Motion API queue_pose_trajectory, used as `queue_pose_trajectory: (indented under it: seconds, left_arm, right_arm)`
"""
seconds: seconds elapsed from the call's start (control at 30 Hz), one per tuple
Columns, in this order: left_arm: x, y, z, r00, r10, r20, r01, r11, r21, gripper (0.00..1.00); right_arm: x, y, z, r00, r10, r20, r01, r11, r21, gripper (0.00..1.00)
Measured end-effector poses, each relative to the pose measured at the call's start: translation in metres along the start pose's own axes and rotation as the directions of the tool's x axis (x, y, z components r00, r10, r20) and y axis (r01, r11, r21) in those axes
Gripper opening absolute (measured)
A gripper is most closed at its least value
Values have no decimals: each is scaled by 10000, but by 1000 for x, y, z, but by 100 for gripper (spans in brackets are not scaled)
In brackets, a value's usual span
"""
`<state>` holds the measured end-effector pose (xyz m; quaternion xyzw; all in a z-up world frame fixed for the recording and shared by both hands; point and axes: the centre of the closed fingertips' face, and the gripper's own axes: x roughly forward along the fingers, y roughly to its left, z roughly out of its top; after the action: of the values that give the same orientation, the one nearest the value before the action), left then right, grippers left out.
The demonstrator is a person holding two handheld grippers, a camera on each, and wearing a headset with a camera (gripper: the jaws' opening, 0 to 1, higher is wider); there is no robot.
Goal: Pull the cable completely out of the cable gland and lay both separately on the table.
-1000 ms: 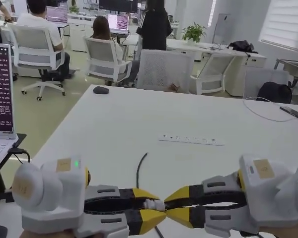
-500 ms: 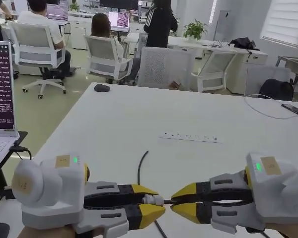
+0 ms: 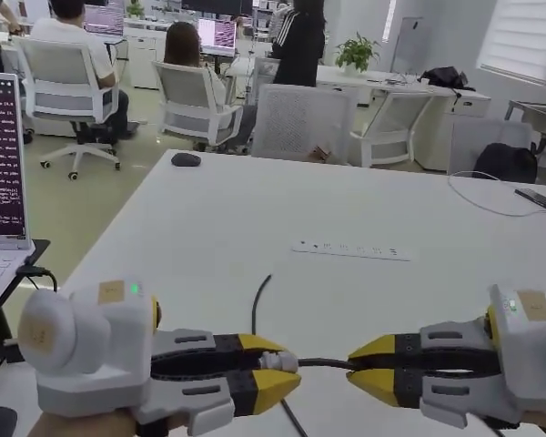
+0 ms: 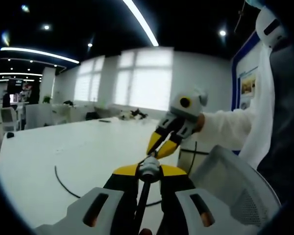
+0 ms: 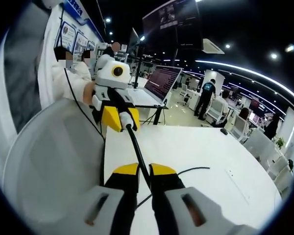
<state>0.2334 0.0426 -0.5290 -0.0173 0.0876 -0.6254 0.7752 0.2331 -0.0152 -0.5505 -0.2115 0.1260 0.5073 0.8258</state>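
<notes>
Low in the head view, your left gripper (image 3: 288,368) is clamped on the pale cable gland (image 3: 274,362) at lower centre. Your right gripper (image 3: 353,368), at lower right, pinches the black cable (image 3: 324,363). A short, straight run of it spans the gap between the two claws. Its loose end lies on the white table (image 3: 209,228), just above the left claw.

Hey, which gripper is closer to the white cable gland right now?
Left. The left gripper is clamped on the cable gland itself; the right gripper holds the cable a short stretch away from it.
</notes>
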Motion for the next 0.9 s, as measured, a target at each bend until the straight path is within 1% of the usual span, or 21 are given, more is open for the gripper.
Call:
queue_pose_trajectory:
  seconds: [0.07, 0.17, 0.37, 0.43, 0.5, 0.6, 0.67, 0.73, 0.8, 0.9]
  left_arm:
    - [-1, 1, 0, 10000, 30, 29, -30, 10000, 17, 17]
    - [-1, 0, 2, 9999, 0, 123, 0, 10000, -42, 17]
    - [-2, 0, 0, 10000, 7, 34, -7, 10000, -51, 16]
    - [-2, 0, 1, 10000, 18, 77, -17, 10000, -87, 16]
    - [-3, 2, 1, 9999, 126, 28, -126, 9999, 35, 16]
    - [-3, 2, 1, 9998, 166, -70, -163, 9992, 361, 16]
    - [-2, -1, 0, 9999, 73, -141, -68, 9993, 359, 16]
    - [-2, -3, 1, 9999, -33, -113, 37, 9992, 391, 16]
    - [0, -5, 1, 9998, -108, -144, 114, 9989, 449, 16]
    - [1, -6, -2, 9994, -155, -300, 169, 9988, 464, 16]
  right_arm:
    - [-4, -2, -3, 9999, -114, -44, 115, 9999, 97, 7]
    - [-7, -2, -3, 9998, -191, 31, 190, 9995, 256, 8]
    - [-5, 1, -6, 9999, -161, -63, 164, 9992, 371, 8]
    - [-3, 2, -7, 9999, -148, -56, 150, 9989, 433, 7]
    - [-2, 2, -7, 9999, -126, -59, 129, 9988, 477, 7]
    - [1, 4, -9, 9999, -44, -139, 51, 9987, 504, 7]
    - [4, 6, -13, 9993, 86, -365, -72, 9992, 385, 7]
    - [6, 9, -16, 9982, 213, -565, -200, 9995, 236, 7]
    - [7, 11, -16, 9981, 301, -536, -291, 9994, 192, 7]
    - [9, 10, -10, 9991, 262, -345, -256, 9995, 184, 8]
